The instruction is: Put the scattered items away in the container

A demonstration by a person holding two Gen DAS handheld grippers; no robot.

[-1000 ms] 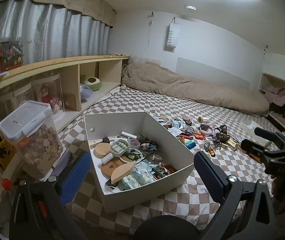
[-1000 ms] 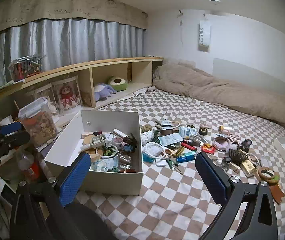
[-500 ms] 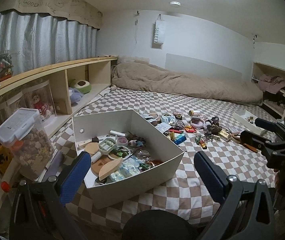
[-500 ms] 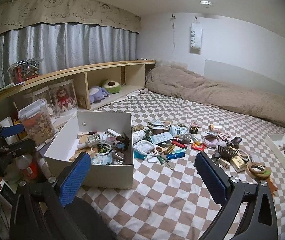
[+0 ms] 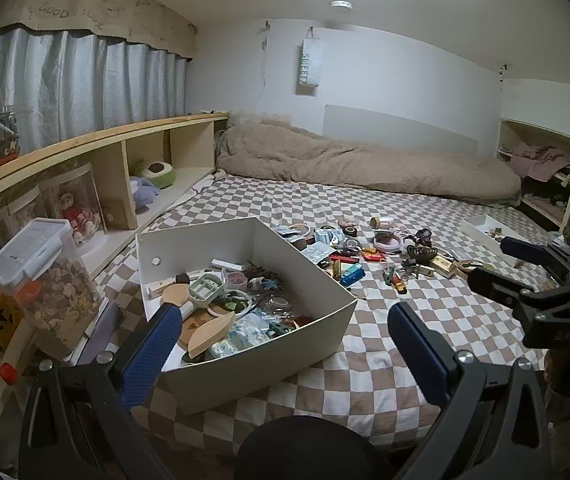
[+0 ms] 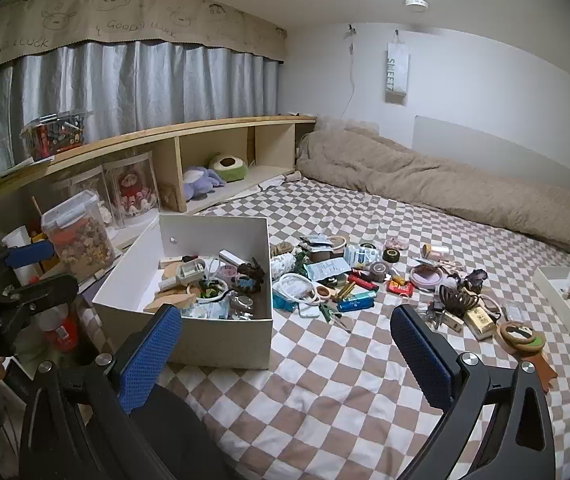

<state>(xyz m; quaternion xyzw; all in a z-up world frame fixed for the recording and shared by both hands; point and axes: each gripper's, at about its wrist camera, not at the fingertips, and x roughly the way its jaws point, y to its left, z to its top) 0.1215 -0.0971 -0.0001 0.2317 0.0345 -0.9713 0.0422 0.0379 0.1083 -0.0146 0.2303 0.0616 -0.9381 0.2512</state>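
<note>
Both grippers hovered low w/ blue-padded jaws spread wide, empty: left gripper (image 5: pixel 285 344) over the white cardboard box (image 5: pixel 261 364); right gripper (image 6: pixel 285 344) above checkered bedding (image 6: pixel 325 392); box part-filled; small mixed clutter (image 6: pixel 365 280) scattered just beyond.

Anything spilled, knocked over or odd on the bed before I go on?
Nothing looks damaged or spilled. The white box sits upright, part filled. The only disorder is the clutter of small items strewn on the checkered bedspread right of the box, still to be tidied.
</note>
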